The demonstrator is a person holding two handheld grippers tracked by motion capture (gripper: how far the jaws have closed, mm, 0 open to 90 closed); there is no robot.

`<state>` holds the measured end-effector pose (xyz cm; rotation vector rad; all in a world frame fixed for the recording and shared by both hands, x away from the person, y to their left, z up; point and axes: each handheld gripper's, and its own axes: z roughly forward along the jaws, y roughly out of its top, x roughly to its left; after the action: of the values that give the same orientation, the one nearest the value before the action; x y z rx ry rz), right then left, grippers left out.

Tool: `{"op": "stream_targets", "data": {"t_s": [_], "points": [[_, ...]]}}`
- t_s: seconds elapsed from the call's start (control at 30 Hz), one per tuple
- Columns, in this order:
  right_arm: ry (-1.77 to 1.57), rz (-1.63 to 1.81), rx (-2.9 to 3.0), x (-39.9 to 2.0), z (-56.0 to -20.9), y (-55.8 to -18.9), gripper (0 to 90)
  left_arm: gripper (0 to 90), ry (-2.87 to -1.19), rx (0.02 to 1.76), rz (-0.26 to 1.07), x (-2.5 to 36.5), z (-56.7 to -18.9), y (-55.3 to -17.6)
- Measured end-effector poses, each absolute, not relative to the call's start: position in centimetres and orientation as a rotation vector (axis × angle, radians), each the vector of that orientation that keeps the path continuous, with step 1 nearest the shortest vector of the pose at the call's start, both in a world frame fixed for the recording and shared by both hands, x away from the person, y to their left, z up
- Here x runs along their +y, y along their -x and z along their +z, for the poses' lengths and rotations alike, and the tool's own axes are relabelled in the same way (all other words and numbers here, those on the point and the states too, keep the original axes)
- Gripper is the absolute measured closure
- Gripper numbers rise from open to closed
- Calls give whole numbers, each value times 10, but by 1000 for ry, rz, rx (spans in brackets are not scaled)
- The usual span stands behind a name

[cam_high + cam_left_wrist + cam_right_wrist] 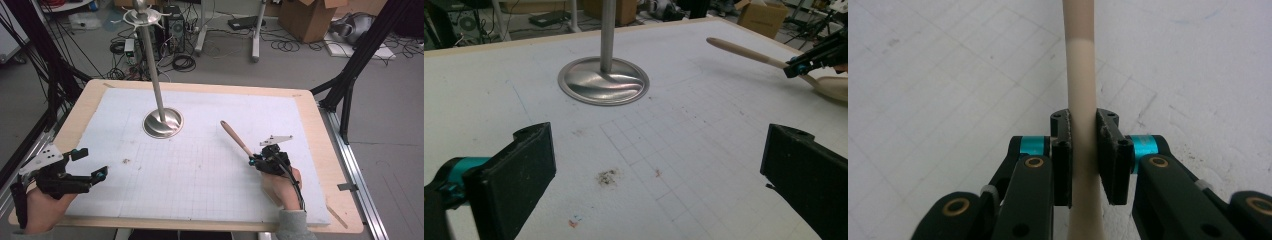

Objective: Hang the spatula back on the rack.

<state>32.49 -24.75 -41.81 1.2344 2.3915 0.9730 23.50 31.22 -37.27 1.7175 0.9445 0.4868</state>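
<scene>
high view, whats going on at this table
A person holds a two-jaw gripper in each hand over a white gridded mat. The right gripper is shut on a long pale wooden spoon, its handle pointing up and away toward the round steel base of a metal pole stand. The left gripper hangs open near the mat's left edge, holding nothing.

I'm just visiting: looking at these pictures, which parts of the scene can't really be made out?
- Wooden spoon: in the high view its bowl end is behind the right gripper and hand; in the right gripper view both ends run off the frame.
- Metal stand: its pole is cut off by the top edge in the left gripper view.
- Left gripper, open: small stains on the white mat are too small to identify.
</scene>
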Motion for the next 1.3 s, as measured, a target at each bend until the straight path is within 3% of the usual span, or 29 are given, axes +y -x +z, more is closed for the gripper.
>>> {"op": "stream_targets", "data": {"t_s": [1.3], "points": [[-1068, 1170, 2314, -243, -369, -300, 787, 17, -1706, 919, 478, 313, -368, -236]]}}
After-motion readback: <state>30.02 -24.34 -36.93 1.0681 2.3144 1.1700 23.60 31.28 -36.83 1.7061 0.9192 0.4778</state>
